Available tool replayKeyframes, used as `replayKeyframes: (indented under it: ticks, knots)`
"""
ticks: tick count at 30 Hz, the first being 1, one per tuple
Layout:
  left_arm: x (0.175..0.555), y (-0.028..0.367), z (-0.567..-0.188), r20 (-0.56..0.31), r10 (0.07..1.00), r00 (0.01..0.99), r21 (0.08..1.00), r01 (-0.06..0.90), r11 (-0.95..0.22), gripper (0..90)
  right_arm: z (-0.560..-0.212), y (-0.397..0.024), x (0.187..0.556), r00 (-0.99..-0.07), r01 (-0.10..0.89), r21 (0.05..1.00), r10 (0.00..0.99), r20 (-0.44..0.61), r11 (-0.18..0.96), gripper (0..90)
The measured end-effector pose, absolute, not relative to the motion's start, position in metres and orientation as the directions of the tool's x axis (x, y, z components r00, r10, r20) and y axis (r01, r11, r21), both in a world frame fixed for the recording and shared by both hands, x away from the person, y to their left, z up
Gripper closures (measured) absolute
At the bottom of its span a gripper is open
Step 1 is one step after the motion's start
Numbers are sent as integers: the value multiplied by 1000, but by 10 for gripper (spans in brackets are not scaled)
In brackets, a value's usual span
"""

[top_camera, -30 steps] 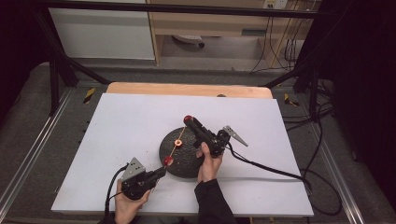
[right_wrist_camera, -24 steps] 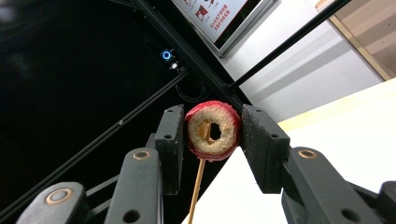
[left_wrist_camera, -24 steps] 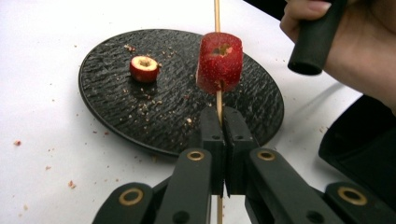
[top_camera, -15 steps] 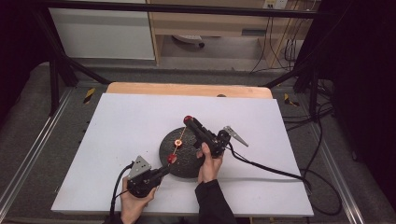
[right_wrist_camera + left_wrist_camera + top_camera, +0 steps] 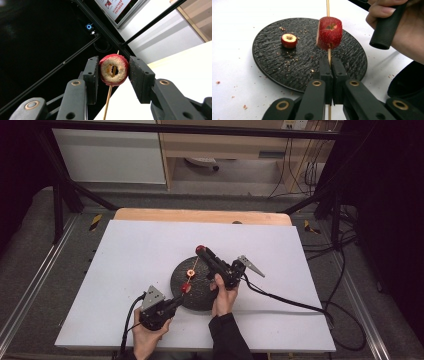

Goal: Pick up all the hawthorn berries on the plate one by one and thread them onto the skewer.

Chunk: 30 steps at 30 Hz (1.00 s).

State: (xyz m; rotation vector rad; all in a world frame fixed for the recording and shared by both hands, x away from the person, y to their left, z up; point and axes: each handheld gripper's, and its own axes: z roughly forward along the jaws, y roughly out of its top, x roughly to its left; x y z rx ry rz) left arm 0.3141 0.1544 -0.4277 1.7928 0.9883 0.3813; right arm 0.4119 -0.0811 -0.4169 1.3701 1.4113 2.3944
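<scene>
Wooden skewer (image 5: 328,53) pinched by L gripper (image 5: 331,72); R gripper (image 5: 113,71) apparently clamps cored fruit (image 5: 113,70).

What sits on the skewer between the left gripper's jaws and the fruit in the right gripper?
One red fruit piece threaded on the skewer, just beyond the left gripper; left gripper view.

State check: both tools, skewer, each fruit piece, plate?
Left tool: shut on skewer.
Right tool: shut on cored fruit piece.
Skewer: threaded through two pieces.
Cored fruit piece: on skewer.
Second fruit piece: on skewer.
Loose fruit piece: resting on plate.
Plate: crumb-strewn.
</scene>
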Motion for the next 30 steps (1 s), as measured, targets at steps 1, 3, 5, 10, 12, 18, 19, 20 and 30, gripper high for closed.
replayKeyframes:
  ticks: [1, 3, 5, 10, 12, 18, 19, 20, 30]
  knots:
    - [315, 154, -428, -177, 769, 614, 880, 448, -155, 886, -416, -81, 411, -606, 373, 720, 434, 666, -585, 614]
    - [316, 154, -428, -178, 768, 615, 881, 447, -154, 886, -415, -82, 411, -607, 371, 722, 435, 665, -584, 614]
    - [316, 154, -428, -171, 770, 615, 884, 441, -156, 886, -416, -81, 411, -607, 382, 726, 437, 664, -572, 615]
    - [321, 155, -421, -171, 774, 610, 891, 432, -144, 887, -422, -79, 409, -602, 410, 725, 433, 671, -554, 615]
    - [324, 154, -420, -175, 771, 612, 889, 435, -143, 887, -423, -78, 408, -604, 415, 727, 432, 670, -548, 615]
    - [329, 153, -418, -164, 772, 614, 889, 431, -154, 886, -423, -78, 405, -608, 426, 736, 435, 664, -527, 614]
    - [330, 152, -417, -171, 768, 617, 888, 434, -151, 887, -424, -78, 404, -608, 436, 735, 432, 666, -520, 614]
    - [330, 152, -417, -164, 771, 616, 889, 431, -155, 887, -424, -78, 404, -608, 436, 735, 432, 666, -520, 614]
    - [339, 149, -413, -160, 770, 618, 888, 431, -161, 886, -429, -75, 397, -617, 467, 754, 440, 652, -462, 614]
